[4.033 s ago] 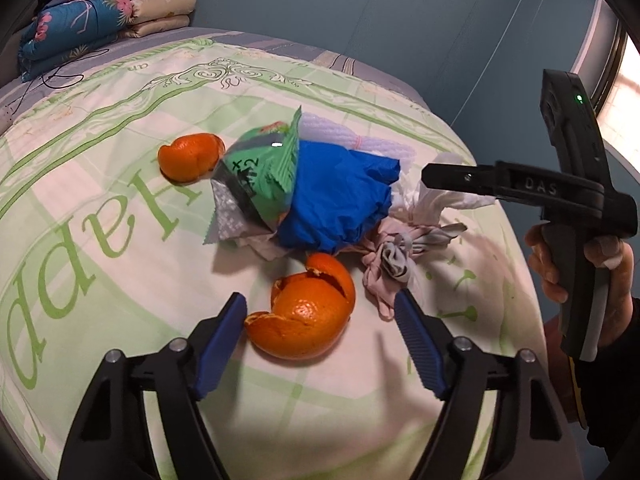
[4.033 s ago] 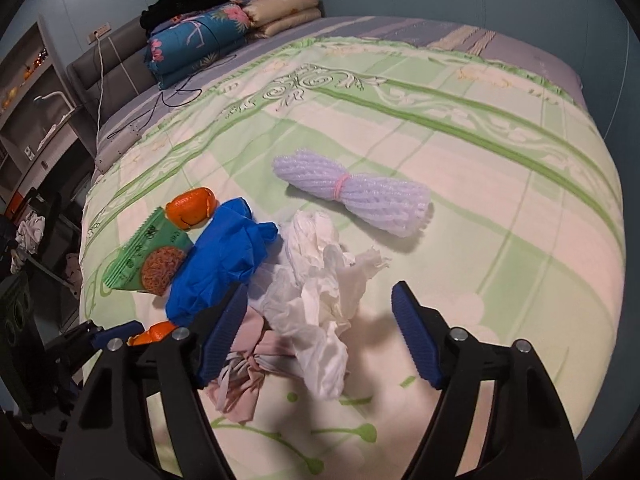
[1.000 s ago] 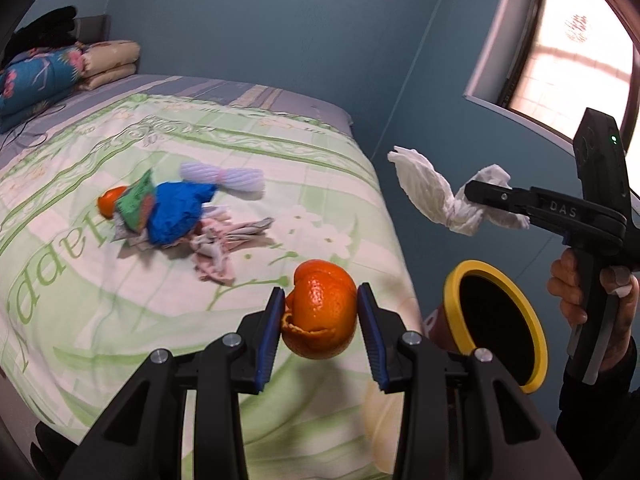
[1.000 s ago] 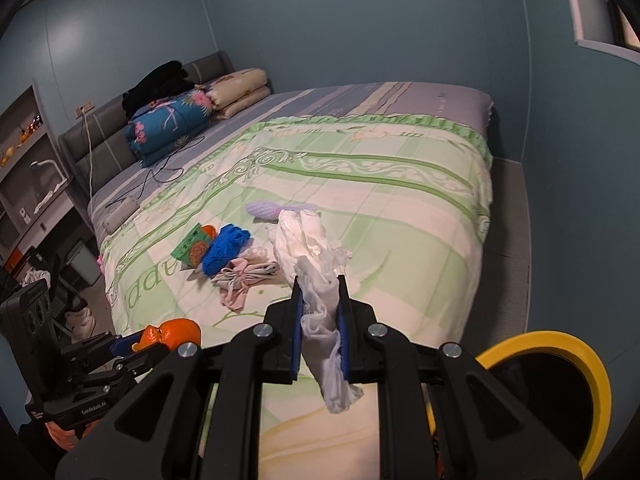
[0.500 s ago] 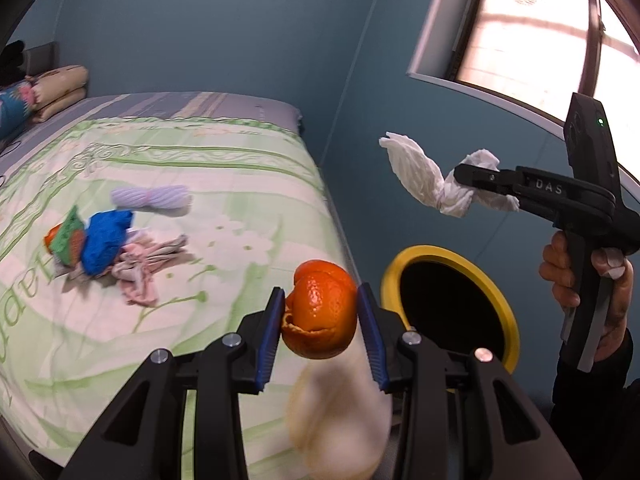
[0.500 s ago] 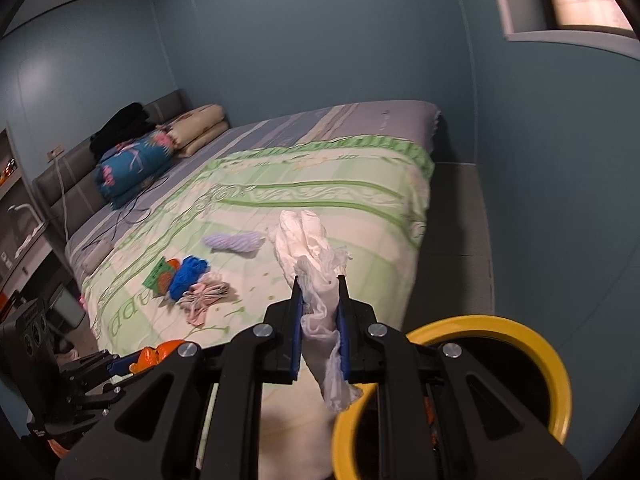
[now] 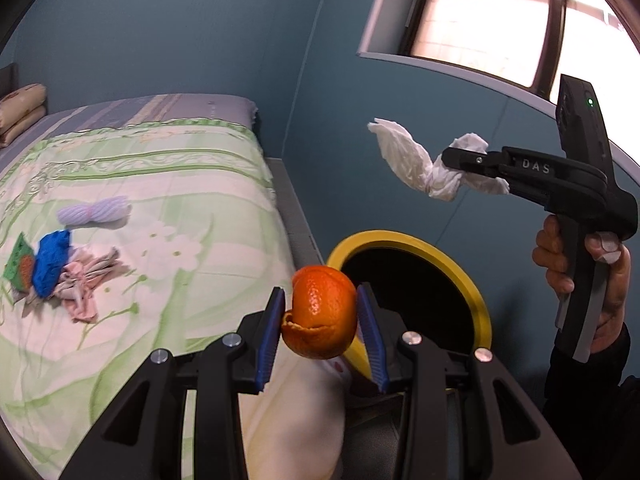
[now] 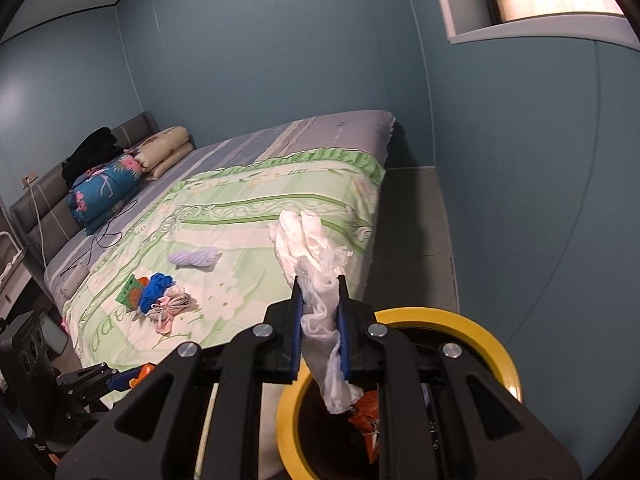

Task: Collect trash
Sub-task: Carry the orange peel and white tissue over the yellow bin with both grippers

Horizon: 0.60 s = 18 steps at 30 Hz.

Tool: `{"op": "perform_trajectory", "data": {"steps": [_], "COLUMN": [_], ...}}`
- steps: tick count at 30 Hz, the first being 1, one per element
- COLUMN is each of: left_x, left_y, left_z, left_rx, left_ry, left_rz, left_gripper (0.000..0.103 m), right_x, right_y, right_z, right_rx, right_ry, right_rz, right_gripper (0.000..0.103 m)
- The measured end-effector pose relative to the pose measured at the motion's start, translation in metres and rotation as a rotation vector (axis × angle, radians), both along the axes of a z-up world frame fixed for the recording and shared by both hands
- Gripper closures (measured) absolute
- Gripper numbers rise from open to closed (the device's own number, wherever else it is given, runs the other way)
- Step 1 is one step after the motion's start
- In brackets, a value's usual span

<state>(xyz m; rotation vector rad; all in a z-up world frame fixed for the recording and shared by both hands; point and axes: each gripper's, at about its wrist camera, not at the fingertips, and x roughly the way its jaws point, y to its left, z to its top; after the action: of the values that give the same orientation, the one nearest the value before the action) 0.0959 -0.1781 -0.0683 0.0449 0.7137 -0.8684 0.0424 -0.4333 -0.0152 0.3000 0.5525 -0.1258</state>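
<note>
Left wrist view: the left tongs (image 7: 320, 328) pinch a dimpled, hollow orange peel (image 7: 322, 312) between ribbed blue pads, near the yellow-rimmed bin (image 7: 478, 300) off the bed's foot corner. The right tongs (image 8: 320, 322) are pressed on a crumpled white tissue (image 8: 316, 276), its tail dangling over the bin's dark mouth, where orange scraps (image 8: 366, 408) show half hidden. Blue, pink and lavender litter (image 7: 60, 268) lies mid-bed (image 7: 180, 184), blurred.
</note>
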Motion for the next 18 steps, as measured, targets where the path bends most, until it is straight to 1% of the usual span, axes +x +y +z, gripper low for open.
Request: {"op": "perform_trajectory", "data": {"steps": [6,10,18], "left_x": [-0.006,-0.005,-0.01], "left_y": [-0.029,-0.043,-0.07], "left_z": [-0.003,-0.005,-0.01], "left_rx": [0.016,0.011,0.021], "left_ry": [0.007,0.026,0.03], "left_rz": [-0.068,-0.098,-0.152], "left_gripper": [0.068,0.068,0.068], "right_x": [-0.007,-0.009,-0.013], "right_y": [-0.013,-0.02,-0.033], "right_z": [-0.001,-0.007,-0.019], "right_rx": [0.0,0.009,0.032], "right_ry": [0.002,0.012,0.031], "right_rz": [-0.051,-0.067,-0.106], "right_gripper": [0.09,0.09,0.09]}}
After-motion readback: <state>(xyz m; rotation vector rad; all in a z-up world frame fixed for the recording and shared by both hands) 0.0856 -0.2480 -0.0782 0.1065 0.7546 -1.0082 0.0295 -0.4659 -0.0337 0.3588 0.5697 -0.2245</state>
